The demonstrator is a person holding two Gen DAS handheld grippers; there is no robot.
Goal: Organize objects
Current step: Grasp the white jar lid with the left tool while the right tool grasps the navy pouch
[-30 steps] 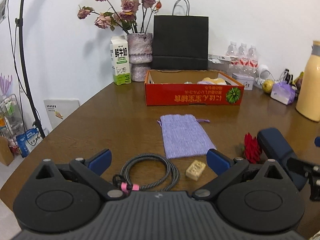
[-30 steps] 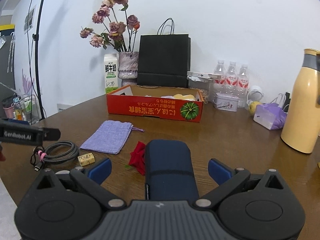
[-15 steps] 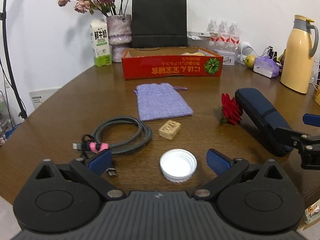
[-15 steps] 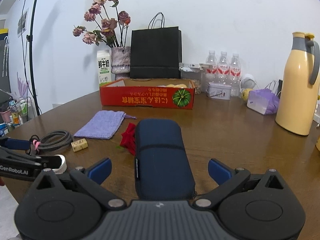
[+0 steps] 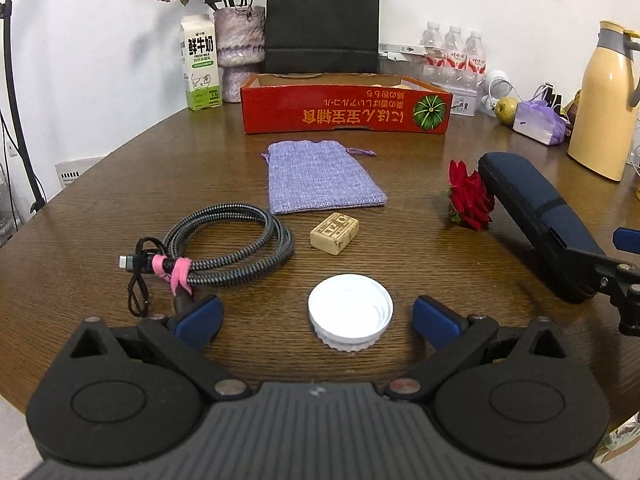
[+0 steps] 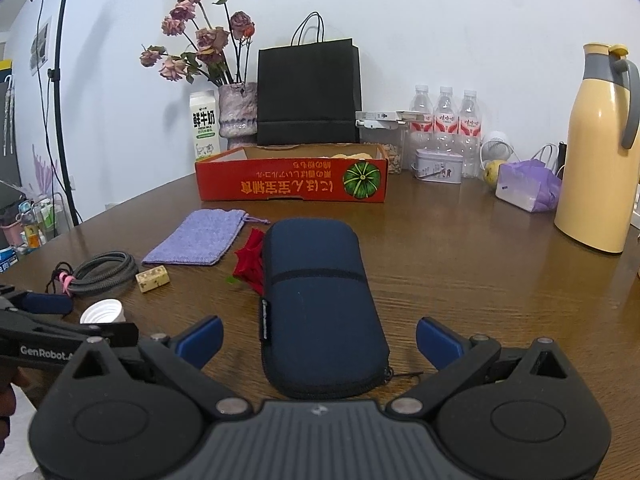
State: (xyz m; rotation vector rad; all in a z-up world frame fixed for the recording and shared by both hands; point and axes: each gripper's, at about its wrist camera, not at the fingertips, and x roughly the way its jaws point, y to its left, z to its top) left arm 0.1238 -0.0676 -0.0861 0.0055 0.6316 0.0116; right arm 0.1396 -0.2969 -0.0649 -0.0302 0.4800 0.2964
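Left hand-held gripper [image 5: 316,316] hangs low over the worktop [image 5: 120,184] with its blue pads spread wide, and the white cap [image 5: 350,317] sits right between them, open side up, ridged rim showing. Nothing gripped yet. Over on the right, the right hand-held gripper [image 6: 318,336] is just as wide open, straddling the near end of the navy case [image 6: 320,300], pads clear of its sides as far as I can tell.

This looks like the lining-up step, both tools poised over a pick and neither one committed. The next move on the left calls for closing squarely across the cap's rim (hard, slick plastic, so an off-centre pinch could squirt it away). The case is broad, soft-sided fabric with a zip, and it likely fills most of the opening.

Moving outward: a small tan block [image 5: 334,233] with printed faces, a braided grey cable [image 5: 228,246] coiled and tied with a pink strap, a red cloth rose [image 5: 469,199] touching the case's far end, then a flat woven lilac pouch [image 5: 320,178] with a drawstring. Beyond them, well apart, the red cardboard tray [image 5: 344,110], the probable destination, with something pale already inside.
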